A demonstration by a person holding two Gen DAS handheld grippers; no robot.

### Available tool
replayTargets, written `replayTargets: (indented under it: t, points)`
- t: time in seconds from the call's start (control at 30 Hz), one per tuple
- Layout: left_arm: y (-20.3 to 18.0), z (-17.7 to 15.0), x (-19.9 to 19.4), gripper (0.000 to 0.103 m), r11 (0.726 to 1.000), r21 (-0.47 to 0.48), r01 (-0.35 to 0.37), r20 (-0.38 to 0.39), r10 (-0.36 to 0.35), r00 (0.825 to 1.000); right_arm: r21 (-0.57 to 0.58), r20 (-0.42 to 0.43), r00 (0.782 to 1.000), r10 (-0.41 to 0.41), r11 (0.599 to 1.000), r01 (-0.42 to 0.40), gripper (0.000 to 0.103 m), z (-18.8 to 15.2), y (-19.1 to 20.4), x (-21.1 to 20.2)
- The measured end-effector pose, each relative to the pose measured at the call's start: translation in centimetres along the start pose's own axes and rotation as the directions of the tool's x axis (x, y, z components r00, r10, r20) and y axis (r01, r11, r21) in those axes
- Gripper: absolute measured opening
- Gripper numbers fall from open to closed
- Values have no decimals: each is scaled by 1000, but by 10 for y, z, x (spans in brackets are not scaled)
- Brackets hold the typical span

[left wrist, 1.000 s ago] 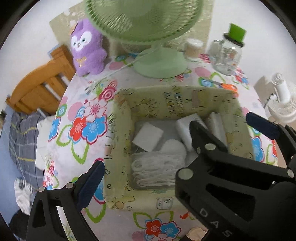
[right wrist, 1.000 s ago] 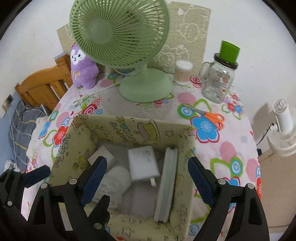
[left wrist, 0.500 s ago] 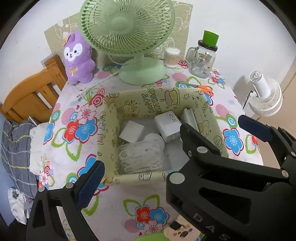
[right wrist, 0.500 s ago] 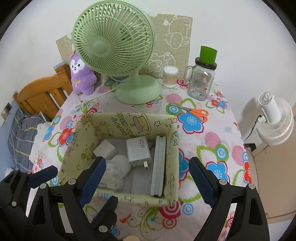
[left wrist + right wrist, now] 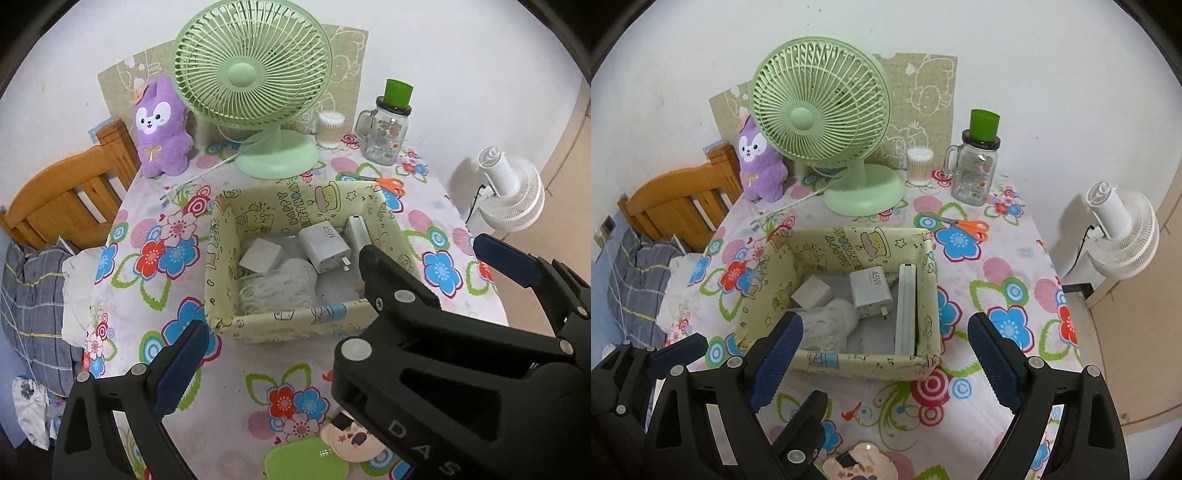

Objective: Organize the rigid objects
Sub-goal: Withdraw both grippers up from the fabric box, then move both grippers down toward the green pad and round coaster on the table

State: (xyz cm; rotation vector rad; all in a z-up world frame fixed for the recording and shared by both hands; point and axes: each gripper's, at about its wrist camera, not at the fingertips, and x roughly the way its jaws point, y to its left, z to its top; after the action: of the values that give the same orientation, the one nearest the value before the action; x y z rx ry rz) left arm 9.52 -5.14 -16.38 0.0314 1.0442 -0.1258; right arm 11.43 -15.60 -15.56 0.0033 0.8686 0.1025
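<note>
A pale yellow patterned box (image 5: pixel 291 325) (image 5: pixel 868 363) stands on the floral table. Inside lie a white 45W charger (image 5: pixel 325 245) (image 5: pixel 870 288), a small white cube (image 5: pixel 258 254) (image 5: pixel 810 293), a coiled white cable (image 5: pixel 275 290) (image 5: pixel 827 326) and a flat white slab on edge against the right wall (image 5: pixel 356 232) (image 5: pixel 905 306). My right gripper (image 5: pixel 886 363) is open and empty, held above the table in front of the box. In the left wrist view the right gripper's black body fills the lower right and hides the left gripper's right finger; one left finger (image 5: pixel 183 363) shows.
A green fan (image 5: pixel 827 118), purple plush (image 5: pixel 759 164), cotton swab jar (image 5: pixel 919 166), glass mug with green cup (image 5: pixel 975 173) and orange scissors (image 5: pixel 967 225) stand behind the box. A green lid (image 5: pixel 306 459) and small patterned dish (image 5: pixel 862 465) lie near the front edge. A wooden chair is left.
Both grippers have pulled back and up from the box, which now looks smaller and farther. The box contents have not moved.
</note>
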Motion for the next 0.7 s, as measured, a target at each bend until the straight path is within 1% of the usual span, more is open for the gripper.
replayTargets:
  t: [0.7]
  points:
    - [1, -29, -44, 100, 999, 44, 32, 70, -35, 997, 34, 73, 997, -39, 999, 36, 93, -25, 11, -55]
